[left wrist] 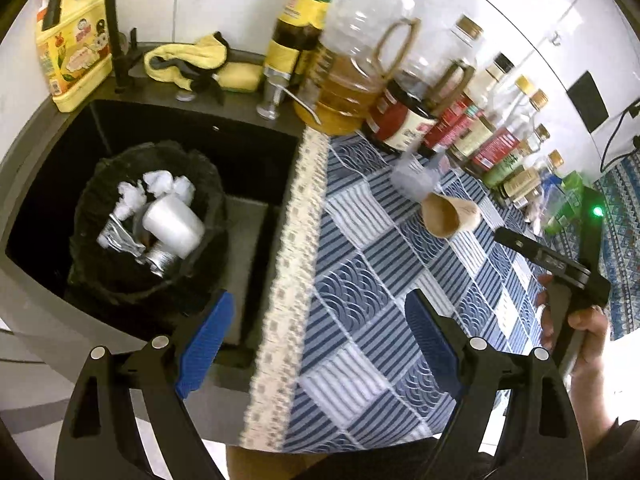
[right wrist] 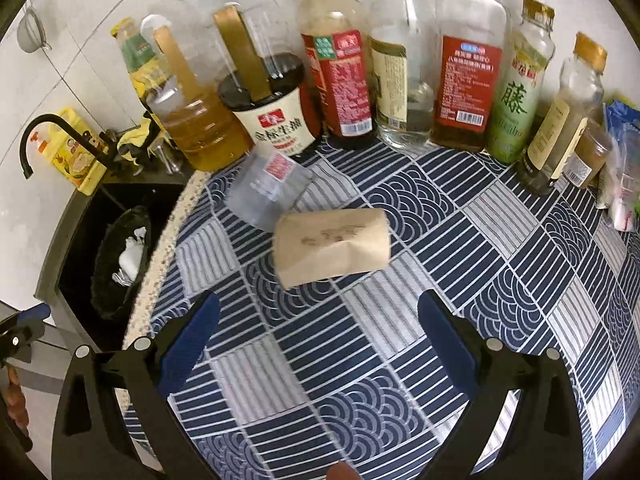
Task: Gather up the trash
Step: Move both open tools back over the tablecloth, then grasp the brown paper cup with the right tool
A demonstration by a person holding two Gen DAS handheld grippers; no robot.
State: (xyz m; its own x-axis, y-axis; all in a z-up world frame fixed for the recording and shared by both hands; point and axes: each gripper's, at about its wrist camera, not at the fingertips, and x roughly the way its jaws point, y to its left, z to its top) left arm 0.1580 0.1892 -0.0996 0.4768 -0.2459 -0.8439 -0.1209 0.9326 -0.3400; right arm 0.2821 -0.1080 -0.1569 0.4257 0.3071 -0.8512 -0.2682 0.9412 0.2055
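A brown paper cup lies on its side on the blue patterned tablecloth, with a clear plastic cup tipped over just behind it. My right gripper hangs open a little short of the paper cup, with nothing between its blue pads. My left gripper is open and empty over the table's lace edge, beside the sink. In the sink stands a black-lined bin holding a white cup, crumpled tissues and foil. The left wrist view also shows the paper cup and the clear cup.
A row of oil and sauce bottles lines the back of the table against the white wall. A black faucet, a yellow detergent jug and a yellow cloth sit behind the sink. A hand is at the right.
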